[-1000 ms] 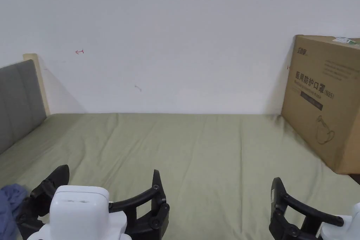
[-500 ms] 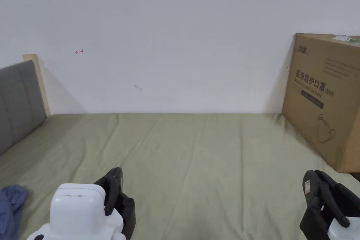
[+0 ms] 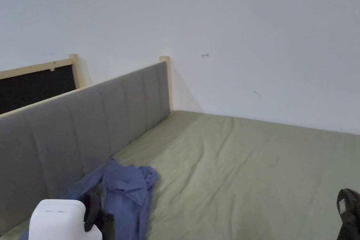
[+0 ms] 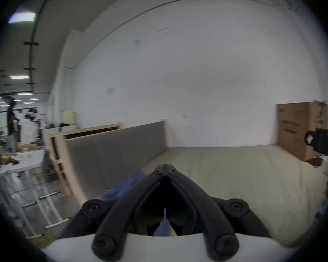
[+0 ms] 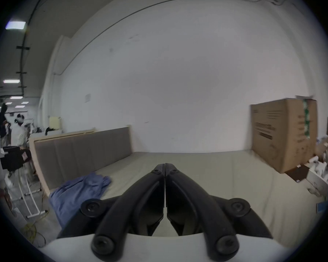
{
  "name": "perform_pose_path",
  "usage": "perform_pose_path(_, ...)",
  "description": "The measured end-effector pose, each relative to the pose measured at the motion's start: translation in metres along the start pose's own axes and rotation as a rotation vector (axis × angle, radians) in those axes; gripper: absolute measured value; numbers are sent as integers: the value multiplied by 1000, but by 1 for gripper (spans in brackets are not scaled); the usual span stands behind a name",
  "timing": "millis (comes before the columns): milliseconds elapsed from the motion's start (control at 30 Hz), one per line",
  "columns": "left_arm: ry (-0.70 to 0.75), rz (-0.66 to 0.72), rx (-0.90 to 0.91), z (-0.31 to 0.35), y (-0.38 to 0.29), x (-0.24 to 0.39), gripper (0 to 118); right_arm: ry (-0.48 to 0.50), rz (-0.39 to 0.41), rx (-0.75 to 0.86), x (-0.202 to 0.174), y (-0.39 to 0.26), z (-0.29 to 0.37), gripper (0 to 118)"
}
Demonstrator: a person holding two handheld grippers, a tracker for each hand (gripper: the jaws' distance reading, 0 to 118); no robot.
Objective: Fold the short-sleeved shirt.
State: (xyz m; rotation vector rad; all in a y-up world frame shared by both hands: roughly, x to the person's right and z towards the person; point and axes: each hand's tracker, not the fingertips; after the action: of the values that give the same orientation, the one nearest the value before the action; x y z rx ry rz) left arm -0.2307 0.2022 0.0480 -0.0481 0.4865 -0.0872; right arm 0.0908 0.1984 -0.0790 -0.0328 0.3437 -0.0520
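A crumpled blue short-sleeved shirt (image 3: 126, 188) lies in a heap on the green bed sheet (image 3: 246, 167), close against the grey headboard (image 3: 88, 124). My left gripper (image 3: 95, 198) hovers just in front of the heap with its jaws shut and nothing between them. In the left gripper view the tips (image 4: 165, 166) meet, and the shirt (image 4: 125, 186) shows behind and below them. My right gripper (image 3: 346, 203) is far to the right over bare sheet. Its jaws (image 5: 165, 166) are shut and hold nothing; the shirt (image 5: 80, 190) lies to its left.
A large cardboard box (image 5: 282, 133) stands on the bed's far right end against the white wall. Beyond the headboard stands a wooden frame (image 4: 83, 132), then a white table (image 4: 17, 162) and a person (image 4: 27, 130) farther off. The sheet between shirt and box is bare.
Both grippers went from open one second ago to shut. The head camera has swung left, bringing the headboard and shirt into view. The left gripper now sits at the shirt heap.
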Motion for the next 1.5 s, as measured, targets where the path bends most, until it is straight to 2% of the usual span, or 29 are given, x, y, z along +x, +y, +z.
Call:
perform_pose_path(67,56,16,-28,-1,-6,-23,0,60,34,0,-26,0,-12,1)
perform_pose_path(167,55,57,-79,-13,-10,-39,0,134,50,-8,-43,-2,-19,1)
perform_pose_path(233,47,98,-76,-27,-6,-47,0,144,58,-10,-41,-5,-20,1)
perform_pose_path(300,-18,181,-106,-58,6,-60,0,193,30,-20,-31,-10,-22,1)
perform_pose_path(433,-240,321,-482,-193,10,-97,0,126,48,-145,-2,-27,-29,1)
perform_pose_path(567,-212,276,-879,-312,-52,-102,0,53,47,-245,27,-46,-31,1)
perform_pose_path(600,-231,291,-960,-332,-71,-103,14,37,39,-272,33,-50,-31,1)
perform_pose_path(633,-219,301,-1043,-351,-89,-104,56,22,28,-301,38,-55,-31,1)
perform_pose_path(667,-207,304,-1138,-367,-113,-102,108,9,19,-334,43,-60,-33,1)
perform_pose_path(700,-203,292,-1151,-376,-129,-103,109,-1,13,-356,46,-64,-34,1)
perform_pose_path(733,-165,259,-1139,-388,-143,-102,103,-12,5,-386,50,-68,-36,1)
perform_pose_path(833,-52,149,-1154,-408,-178,-98,103,-27,-26,-451,56,-79,-43,1)
perform_pose_path(933,-68,177,-1151,-421,-207,-95,107,-29,-40,-493,56,-86,-53,1)
perform_pose_path(967,-100,233,-1185,-423,-220,-100,111,-26,-44,-503,55,-87,-56,1)
perform_pose_path(1067,-102,177,-1130,-415,-227,-95,114,-7,-50,-519,49,-91,-65,1)
perform_pose_path(1167,-54,97,-1127,-411,-228,-85,113,19,-64,-522,42,-94,-69,1)
perform_pose_path(1233,-45,66,-1138,-407,-220,-80,104,33,-77,-527,39,-94,-72,1)
perform_pose_path(1267,-56,67,-1121,-403,-216,-81,83,38,-80,-528,37,-94,-73,1)
perform_pose_path(1300,-66,69,-1073,-398,-214,-83,83,41,-82,-527,34,-92,-73,1)
perform_pose_path(1333,-68,70,-1018,-391,-210,-85,74,46,-84,-525,33,-91,-72,1)
perform_pose_path(1367,-60,57,-969,-387,-203,-89,42,51,-85,-521,33,-89,-71,1)
perform_pose_path(1400,-58,58,-948,-382,-201,-90,0,54,-84,-516,34,-87,-69,1)
perform_pose_path(1500,-78,65,-905,-365,-187,-96,0,54,-68,-497,36,-81,-62,1)
